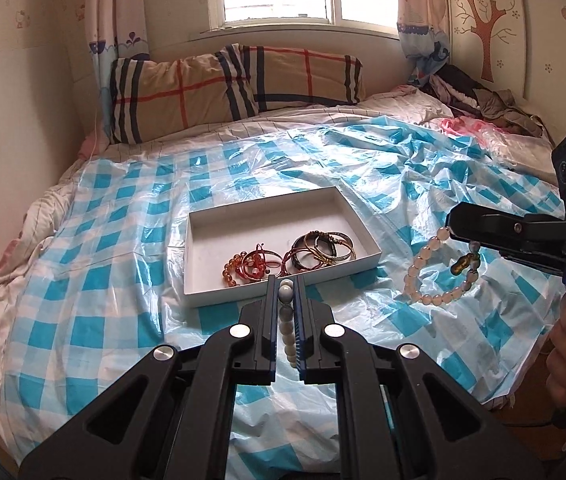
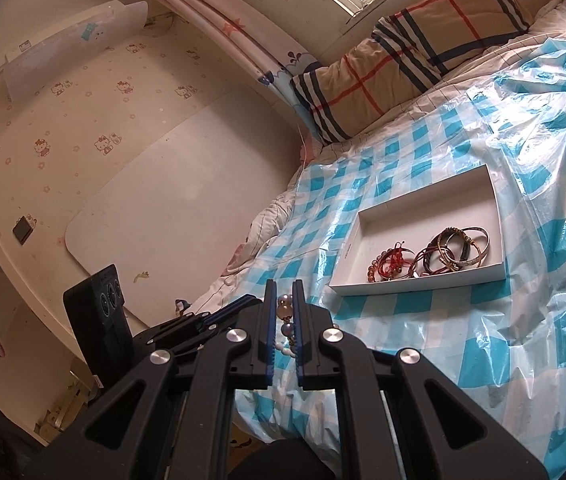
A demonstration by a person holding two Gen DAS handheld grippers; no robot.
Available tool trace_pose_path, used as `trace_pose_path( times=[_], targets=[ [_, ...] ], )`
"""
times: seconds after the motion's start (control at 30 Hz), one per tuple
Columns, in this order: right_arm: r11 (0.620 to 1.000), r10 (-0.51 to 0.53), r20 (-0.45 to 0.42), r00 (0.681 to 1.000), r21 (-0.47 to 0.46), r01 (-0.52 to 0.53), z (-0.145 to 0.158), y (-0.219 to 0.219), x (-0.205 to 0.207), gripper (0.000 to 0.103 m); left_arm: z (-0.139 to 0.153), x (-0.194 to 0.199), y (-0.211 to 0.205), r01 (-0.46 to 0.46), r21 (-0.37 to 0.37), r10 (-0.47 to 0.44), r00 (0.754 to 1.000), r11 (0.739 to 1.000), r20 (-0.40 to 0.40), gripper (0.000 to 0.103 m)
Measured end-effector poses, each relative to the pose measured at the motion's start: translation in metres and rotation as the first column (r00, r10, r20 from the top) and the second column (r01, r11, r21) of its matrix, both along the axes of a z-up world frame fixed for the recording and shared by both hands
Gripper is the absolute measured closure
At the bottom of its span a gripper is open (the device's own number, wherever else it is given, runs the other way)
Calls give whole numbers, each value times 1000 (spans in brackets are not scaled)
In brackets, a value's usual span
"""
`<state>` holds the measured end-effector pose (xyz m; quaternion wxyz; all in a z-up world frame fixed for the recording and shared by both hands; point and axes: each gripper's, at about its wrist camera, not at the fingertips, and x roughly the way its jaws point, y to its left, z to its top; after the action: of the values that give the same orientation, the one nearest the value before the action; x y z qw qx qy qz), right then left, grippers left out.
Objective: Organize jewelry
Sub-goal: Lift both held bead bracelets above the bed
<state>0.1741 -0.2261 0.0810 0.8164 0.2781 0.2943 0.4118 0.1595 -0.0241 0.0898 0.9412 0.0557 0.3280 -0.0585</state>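
Beads, round and glossy, fill both hand-held grippers: the left hand-held gripper (image 1: 286, 286) is clamped on a white bead bracelet (image 1: 287, 322), and the right hand-held gripper (image 2: 283, 294) is clenched on a pale pink bead bracelet (image 1: 429, 270) dangling in a loop. Ahead, a shallow white cardboard box (image 1: 211, 276) lies on the crinkled blue-checked plastic sheet (image 1: 103, 240) over the bed, holding red cord bracelets (image 1: 253, 266) and metal bangles (image 1: 323, 250).

White box (image 1: 203, 240) far half bare, bracelets (image 1: 323, 250) crowding near side, plastic sheet (image 1: 103, 240) clear around
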Motion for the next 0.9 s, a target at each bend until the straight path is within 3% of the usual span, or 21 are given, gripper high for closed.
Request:
trace_pose_path(
  times=[0.9],
  targets=[
    [1000,-17,78,997,27,15,36,-5,-38,95,45,-39,-6,-6,1,6,994,1000,105,96]
  ],
)
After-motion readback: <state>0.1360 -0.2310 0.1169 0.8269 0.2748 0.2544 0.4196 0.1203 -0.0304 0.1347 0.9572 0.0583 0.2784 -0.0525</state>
